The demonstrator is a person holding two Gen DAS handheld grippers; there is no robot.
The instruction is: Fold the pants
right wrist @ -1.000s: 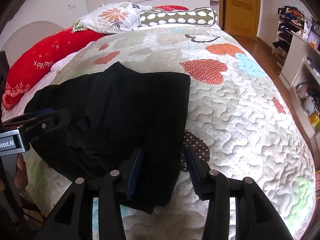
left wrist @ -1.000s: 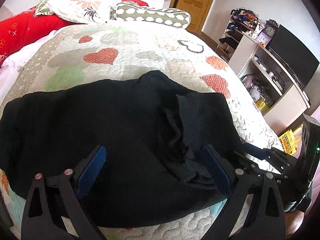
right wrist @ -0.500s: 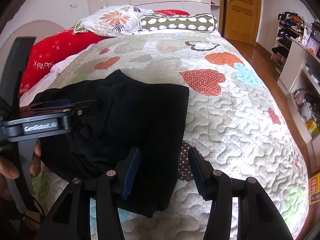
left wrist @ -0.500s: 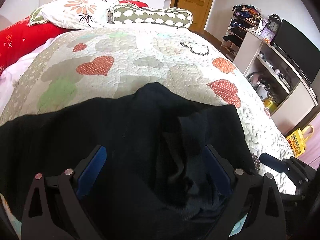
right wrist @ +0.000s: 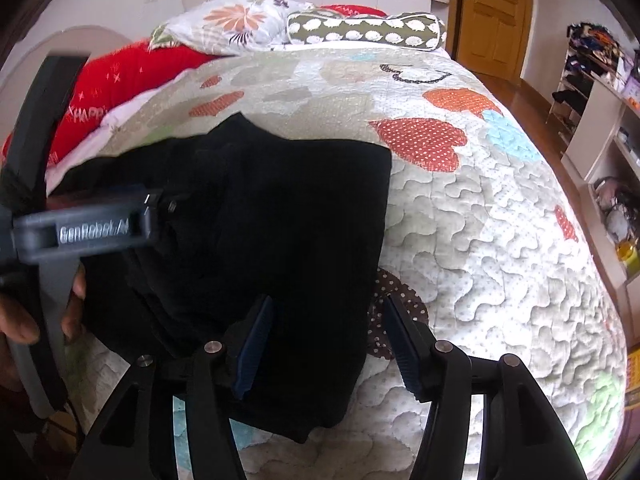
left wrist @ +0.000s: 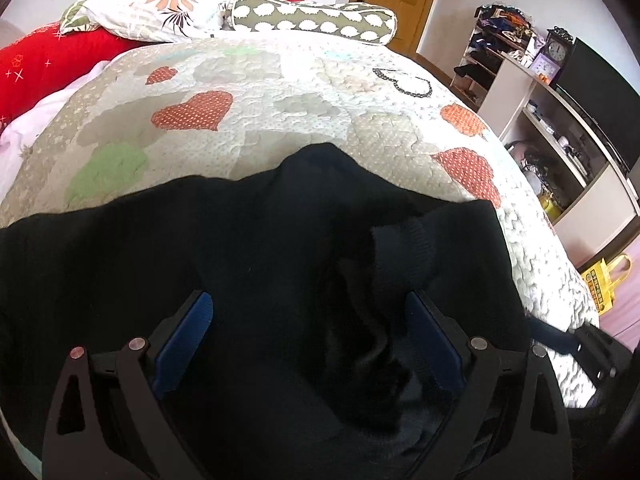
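Black pants (left wrist: pixel 256 256) lay bunched across the near end of a heart-patterned quilt (right wrist: pixel 472 216), partly folded, w/ a rumpled ridge of cloth near the middle and one straight edge at the right side. The left gripper (left wrist: pixel 308 340) hung low over that ridge, its blue pads (left wrist: pixel 188 332) wide apart and pressing on nothing. The right gripper (right wrist: pixel 326 340) stood over the pants' near right corner, jaws opening, black cloth lying between them but not pinched; its right pad sat over a dark dotted heart on the quilt. Judging by the lay of the fabric, a fold had just been set down and the grip let go; the next move probably called for smoothing the bunched ridge, then taking fresh hold of an edge for another fold. A hand (right wrist: pixel 24 320) showed at the left gripper's handle in the right wrist view. Pillows (left wrist: pixel 160 4), a red blanket (left wrist: pixel 44 68) and a shelf unit (left wrist: pixel 560 128) sat well clear; nothing blocked the work, tho the two tools were close together.
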